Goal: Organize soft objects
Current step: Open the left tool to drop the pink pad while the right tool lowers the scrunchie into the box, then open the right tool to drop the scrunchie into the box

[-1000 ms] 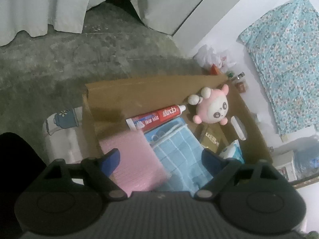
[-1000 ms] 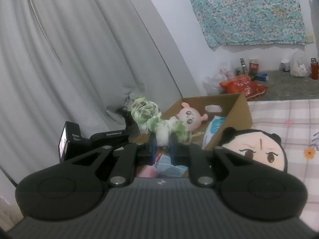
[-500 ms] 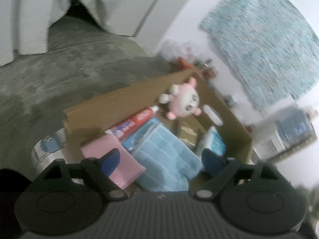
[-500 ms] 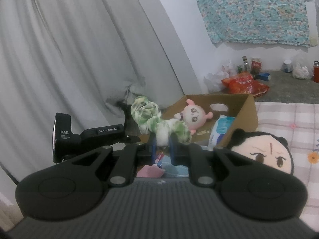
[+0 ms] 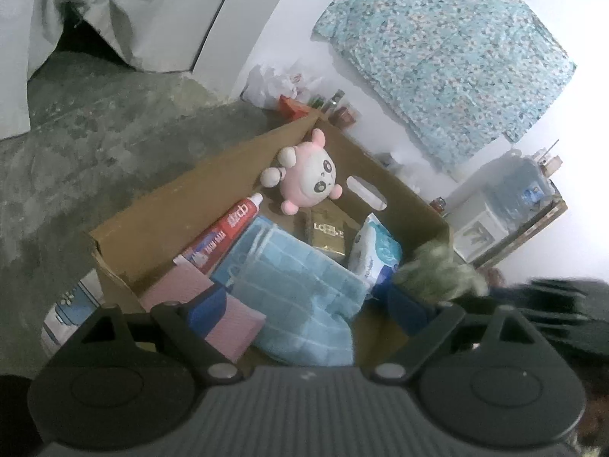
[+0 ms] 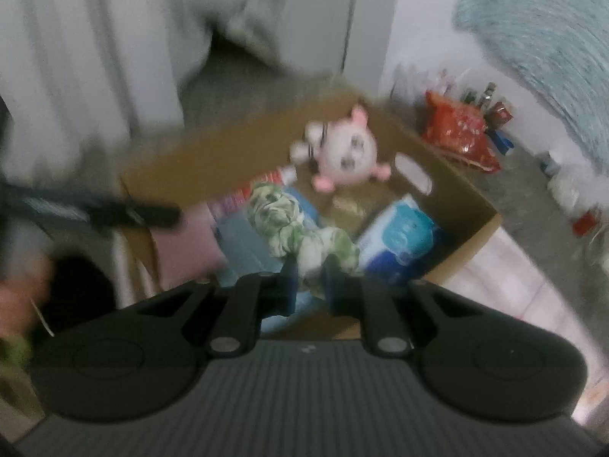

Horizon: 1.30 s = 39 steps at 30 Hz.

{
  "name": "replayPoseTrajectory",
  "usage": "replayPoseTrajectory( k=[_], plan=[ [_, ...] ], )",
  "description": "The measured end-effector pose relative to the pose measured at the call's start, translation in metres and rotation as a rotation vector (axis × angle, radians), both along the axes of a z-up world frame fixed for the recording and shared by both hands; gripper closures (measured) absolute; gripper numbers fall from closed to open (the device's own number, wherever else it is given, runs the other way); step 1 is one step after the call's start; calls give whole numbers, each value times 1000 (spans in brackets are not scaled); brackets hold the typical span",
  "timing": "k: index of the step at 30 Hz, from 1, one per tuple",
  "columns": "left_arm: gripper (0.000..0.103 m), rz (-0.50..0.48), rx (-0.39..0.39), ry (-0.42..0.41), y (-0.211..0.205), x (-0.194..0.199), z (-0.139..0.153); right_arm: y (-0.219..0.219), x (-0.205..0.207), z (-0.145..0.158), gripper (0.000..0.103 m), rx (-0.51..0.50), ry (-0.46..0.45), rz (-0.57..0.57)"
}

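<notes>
An open cardboard box (image 5: 182, 198) on the floor holds a pink plush (image 5: 308, 179), a folded blue towel (image 5: 297, 289), a pink cloth (image 5: 232, 327), a toothpaste tube (image 5: 224, 232) and a wipes pack (image 5: 375, 247). My left gripper (image 5: 306, 301) hangs open over the box's near side with nothing between its fingers. My right gripper (image 6: 308, 278) pinches a green-and-white cloth bundle (image 6: 289, 224) above the box (image 6: 468, 236); its jaws are opening, with the pads still on the cloth. The left wrist view shows that bundle (image 5: 437, 270) blurred at the box's right corner.
Grey concrete floor lies around the box, with white curtains behind it. A red snack bag (image 6: 460, 133) and small bottles stand by the wall under a hanging floral cloth (image 5: 449, 49). A pink checked bedsheet (image 6: 506, 266) borders the box on the right.
My right gripper has swung over the box with the green-and-white cloth and tipped downward. The left wrist view has rolled; the cloth bundle now enters it from the right.
</notes>
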State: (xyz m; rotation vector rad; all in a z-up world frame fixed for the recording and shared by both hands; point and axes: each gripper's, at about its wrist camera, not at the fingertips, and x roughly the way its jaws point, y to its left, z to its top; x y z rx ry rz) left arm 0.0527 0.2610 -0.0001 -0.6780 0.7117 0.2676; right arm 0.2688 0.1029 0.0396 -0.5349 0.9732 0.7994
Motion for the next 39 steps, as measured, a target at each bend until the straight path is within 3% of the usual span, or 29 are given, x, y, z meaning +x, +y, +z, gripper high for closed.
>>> replayPoseTrajectory(
  k=[2, 5, 9, 14, 17, 22, 26, 30, 36, 39],
  plan=[
    [10, -3, 8, -10, 3, -3, 0, 17, 8, -21, 86, -124, 22, 53],
    [10, -12, 5, -20, 8, -7, -1, 35, 11, -46, 71, -293, 34, 106],
    [10, -18, 3, -34, 14, -11, -2, 41, 10, -46, 50, -366, -4, 138],
    [10, -14, -28, -44, 23, -12, -8, 32, 12, -26, 53, -323, -25, 90],
    [10, -14, -40, -46, 26, -14, -9, 32, 14, -20, 64, -263, 3, 49],
    [10, -8, -45, -57, 28, -19, -6, 51, 17, -35, 77, -188, 67, 50],
    [10, -4, -46, -66, 31, -21, -4, 73, 30, -64, 86, -147, 153, 47],
    [10, -2, -43, -66, 33, -20, -5, 85, 49, -100, 87, -179, 244, 14],
    [10, 12, -50, -64, 41, -18, -8, 67, 73, -147, 87, -307, 467, -116],
    [10, 17, -50, -55, 42, -17, -9, 62, 67, -147, 86, -315, 455, -100]
  ],
)
